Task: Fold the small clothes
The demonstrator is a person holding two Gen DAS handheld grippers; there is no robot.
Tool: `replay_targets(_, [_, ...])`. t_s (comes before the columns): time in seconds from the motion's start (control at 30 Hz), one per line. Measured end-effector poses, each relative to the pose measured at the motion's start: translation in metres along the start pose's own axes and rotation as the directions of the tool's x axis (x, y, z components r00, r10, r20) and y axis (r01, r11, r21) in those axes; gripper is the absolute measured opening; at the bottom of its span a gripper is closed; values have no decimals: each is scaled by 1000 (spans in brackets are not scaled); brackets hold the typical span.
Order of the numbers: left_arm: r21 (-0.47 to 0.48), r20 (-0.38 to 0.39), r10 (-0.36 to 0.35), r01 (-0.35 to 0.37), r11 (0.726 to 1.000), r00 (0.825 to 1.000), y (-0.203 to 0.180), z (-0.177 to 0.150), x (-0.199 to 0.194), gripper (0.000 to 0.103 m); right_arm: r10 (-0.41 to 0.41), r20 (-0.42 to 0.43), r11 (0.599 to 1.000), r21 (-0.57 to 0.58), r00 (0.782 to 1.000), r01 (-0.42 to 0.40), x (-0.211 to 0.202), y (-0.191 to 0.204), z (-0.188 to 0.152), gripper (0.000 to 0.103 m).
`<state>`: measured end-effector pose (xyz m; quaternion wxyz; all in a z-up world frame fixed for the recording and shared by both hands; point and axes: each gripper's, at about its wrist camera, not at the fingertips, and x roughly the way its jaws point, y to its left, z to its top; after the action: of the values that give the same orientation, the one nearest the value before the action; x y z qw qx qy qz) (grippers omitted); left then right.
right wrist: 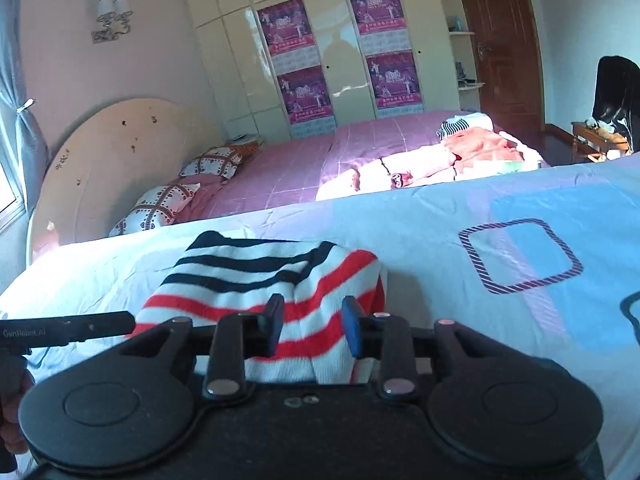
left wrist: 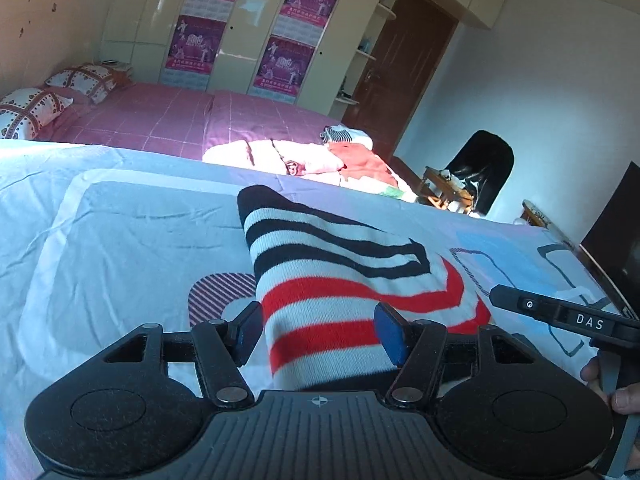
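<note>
A small striped knit garment, white with black and red stripes, lies folded on a light blue patterned sheet. My left gripper is open, its jaws standing on either side of the garment's near red-striped end. In the right wrist view the same garment lies just ahead. My right gripper is open, its blue pads over the garment's near edge. The right gripper's body shows at the right in the left wrist view, and the left gripper's body shows at the left in the right wrist view.
Beyond the sheet's far edge is a bed with a pink cover, pillows and a pile of clothes. A wardrobe with posters, a brown door and a black chair stand behind.
</note>
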<state>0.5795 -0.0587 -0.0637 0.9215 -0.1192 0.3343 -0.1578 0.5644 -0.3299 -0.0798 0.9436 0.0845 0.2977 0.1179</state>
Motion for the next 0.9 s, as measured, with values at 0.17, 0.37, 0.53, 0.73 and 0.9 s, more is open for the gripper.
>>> replay_targets(0.17, [20,-68,37,-36,999,997,2,1,34,61,-39,-97,995,-99,994,30,42,6,-7,19])
replay_targets(0.37, [1,-69,69,-70,998,995,5,-5,39,79,-50,-88,989,-144,995,37,45,11,-15,19])
replay_targets(0.53, [0,-70,72,-72,997,995,6,-5,40,80,-59,-75,984,-172,995,46,44,15,-19,21])
replay_targets(0.73, [-3,-65,86,-87,996,994,5,0,28,81,-65,-102,984,-169,993,47,38,17,-9,29])
replay_targets(0.9, [-50,-57,3,-6,999,998,24,-12,-3,81,26,-56,1000,11,998,-25,-3,-16,-5,57])
